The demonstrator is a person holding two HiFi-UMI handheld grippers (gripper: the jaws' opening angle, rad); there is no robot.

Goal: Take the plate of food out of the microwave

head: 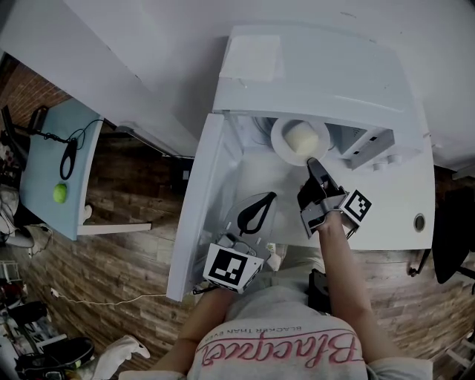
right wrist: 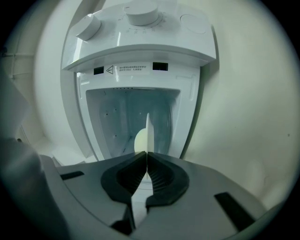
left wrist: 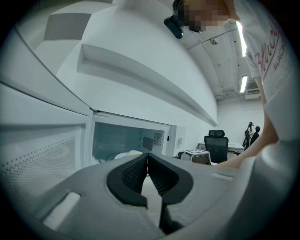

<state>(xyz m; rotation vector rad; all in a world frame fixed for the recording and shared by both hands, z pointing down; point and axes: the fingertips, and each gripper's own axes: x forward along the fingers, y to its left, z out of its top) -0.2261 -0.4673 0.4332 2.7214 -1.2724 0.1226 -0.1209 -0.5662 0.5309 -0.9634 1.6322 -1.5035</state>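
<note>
The white microwave (head: 319,70) stands open, its door (head: 197,215) swung out to the left. A white plate (head: 280,145) with a pale block of food (head: 303,136) sits half out of the cavity mouth. My right gripper (head: 311,163) is shut on the plate's near rim. In the right gripper view the rim (right wrist: 148,133) shows edge-on between the closed pads of the right gripper (right wrist: 147,153), with the food (right wrist: 139,140) behind. My left gripper (head: 272,197) hangs over the inner side of the door, shut with nothing in it. The left gripper (left wrist: 148,155) points at the cavity (left wrist: 126,138).
Two knobs (right wrist: 143,11) sit on the microwave's control panel. A light blue table (head: 44,185) at the far left carries a green ball (head: 59,193) and a black cable. Wooden floor lies below. An office chair (left wrist: 216,145) stands in the room behind.
</note>
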